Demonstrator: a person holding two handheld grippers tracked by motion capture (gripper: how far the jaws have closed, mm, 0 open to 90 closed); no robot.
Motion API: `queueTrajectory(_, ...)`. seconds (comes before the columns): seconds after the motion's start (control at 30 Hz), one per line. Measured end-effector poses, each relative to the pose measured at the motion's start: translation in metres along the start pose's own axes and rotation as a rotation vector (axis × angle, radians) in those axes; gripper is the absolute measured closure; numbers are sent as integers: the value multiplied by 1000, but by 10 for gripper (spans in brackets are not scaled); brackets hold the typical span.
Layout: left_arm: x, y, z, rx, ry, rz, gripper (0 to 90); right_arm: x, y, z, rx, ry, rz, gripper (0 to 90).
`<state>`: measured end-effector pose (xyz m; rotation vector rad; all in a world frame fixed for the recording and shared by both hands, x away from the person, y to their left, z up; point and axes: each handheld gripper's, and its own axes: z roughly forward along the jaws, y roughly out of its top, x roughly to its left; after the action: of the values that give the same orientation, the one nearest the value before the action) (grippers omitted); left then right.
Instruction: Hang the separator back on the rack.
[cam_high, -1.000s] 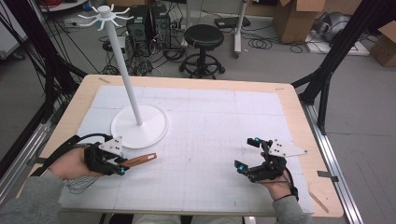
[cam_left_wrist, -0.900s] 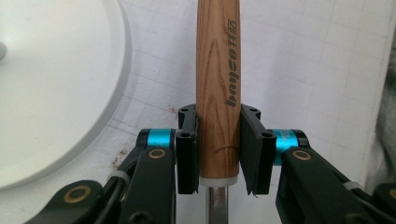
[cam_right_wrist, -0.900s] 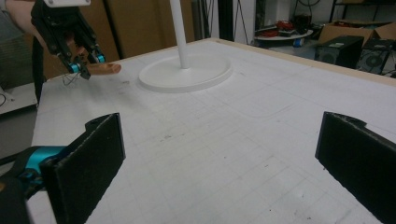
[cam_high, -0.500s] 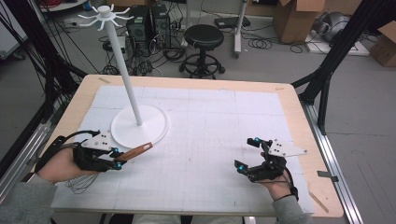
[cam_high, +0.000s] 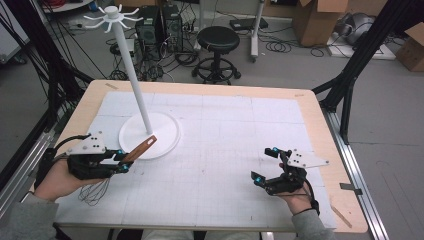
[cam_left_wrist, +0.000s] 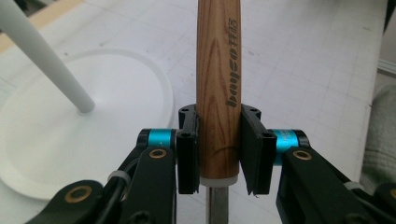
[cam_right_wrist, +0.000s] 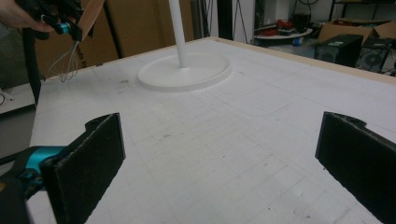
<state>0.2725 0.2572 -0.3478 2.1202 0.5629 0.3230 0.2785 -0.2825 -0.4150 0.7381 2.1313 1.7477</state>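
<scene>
A whisk with a wooden handle (cam_high: 140, 148) and thin wire loops (cam_high: 95, 190) is off the table at the left. My left gripper (cam_high: 122, 162) is shut on the handle (cam_left_wrist: 218, 93), whose pads (cam_left_wrist: 187, 154) press on both sides. The handle tilts up toward the round base (cam_high: 150, 135) of a white stand with a tall pole (cam_high: 132, 75) and hooks on top (cam_high: 111, 14). At the right my right gripper (cam_high: 262, 164) is low over the white mat, open with nothing between its pads (cam_right_wrist: 93, 158). The right gripper view shows the whisk's wires (cam_right_wrist: 67, 63) hanging below the left gripper (cam_right_wrist: 60, 18).
The stand's base (cam_left_wrist: 56, 154) and pole (cam_left_wrist: 42, 60) lie just ahead and to the left of the left gripper. A gridded white mat (cam_high: 225, 150) covers the wooden table (cam_high: 315, 115). Black frame legs (cam_high: 350, 75), a stool (cam_high: 217, 42) and boxes stand beyond the far edge.
The left hand has risen with the whisk, and the handle now tilts up with its tip over the stand base's edge. The right gripper has not moved.
</scene>
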Motion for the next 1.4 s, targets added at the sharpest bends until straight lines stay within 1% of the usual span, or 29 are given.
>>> queueTrajectory(0.03, 0, 0, -1, -12, 11, -2, 701, 0, 0, 0, 2, 2, 2, 5)
queueTrajectory(0.07, 0, -1, -2, -28, 19, -17, 701, 0, 0, 0, 1, 0, 3, 5)
queueTrajectory(0.17, 2, -1, -5, -63, 35, -37, 702, 0, 0, 0, 2, 0, 4, 5)
queueTrajectory(0.2, 2, -1, -5, -72, 35, -41, 701, 0, 0, 0, 1, 0, 3, 5)
queueTrajectory(0.23, 2, -1, -6, -85, 47, -45, 701, 0, 0, 0, 1, 1, 1, 5)
queueTrajectory(0.33, 2, -2, -7, -119, 60, -60, 701, 0, 0, 0, 1, 0, 2, 5)
queueTrajectory(0.37, 2, -2, -7, -133, 58, -66, 702, 0, 0, 0, 1, 1, 3, 5)
queueTrajectory(0.43, 2, -2, -9, -165, 71, -77, 702, 0, 0, -1, 1, 1, 3, 6)
queueTrajectory(0.47, 2, -2, -10, -180, 70, -82, 702, 0, 0, -1, 1, 1, 3, 6)
queueTrajectory(0.53, 2, -2, -11, -211, 84, -91, 702, 0, 0, -1, 1, 0, 2, 6)
queueTrajectory(0.6, 1, -2, -13, -231, 103, -96, 702, 0, 0, -1, 1, 1, 3, 5)
queueTrajectory(0.7, 1, -2, -15, -267, 119, -110, 702, 1, 0, -1, -1, -1, 4, 5)
queueTrajectory(0.83, 2, -3, -19, -332, 120, -148, 702, 1, 0, -1, -1, 0, 2, 5)
queueTrajectory(1.0, 1, -1, -23, -382, 172, -148, 702, 1, 1, -1, -5, 0, -3, 6)
queueTrajectory(1.1, 0, 1, -27, -407, 192, -149, 701, 1, 1, -1, -6, 0, -1, 5)
queueTrajectory(1.17, 0, 3, -29, -422, 196, -151, 702, 1, 1, -1, -5, -1, -1, 6)
queueTrajectory(1.2, 0, 3, -31, -431, 193, -159, 702, 1, 1, -1, -5, 0, 0, 6)
queueTrajectory(1.27, 1, 2, -33, -449, 202, -167, 701, 1, 1, -1, -5, -2, -2, 5)
queueTrajectory(1.3, 1, 2, -33, -449, 202, -167, 701, 2, 1, -2, -4, -2, 1, 6)
queueTrajectory(1.33, 3, 2, -34, -458, 207, -180, 702, 2, 1, -2, 0, -1, 4, 5)
queueTrajectory(1.4, 4, 2, -36, -461, 216, -177, 702, 1, 1, -2, -6, -3, -4, 5)
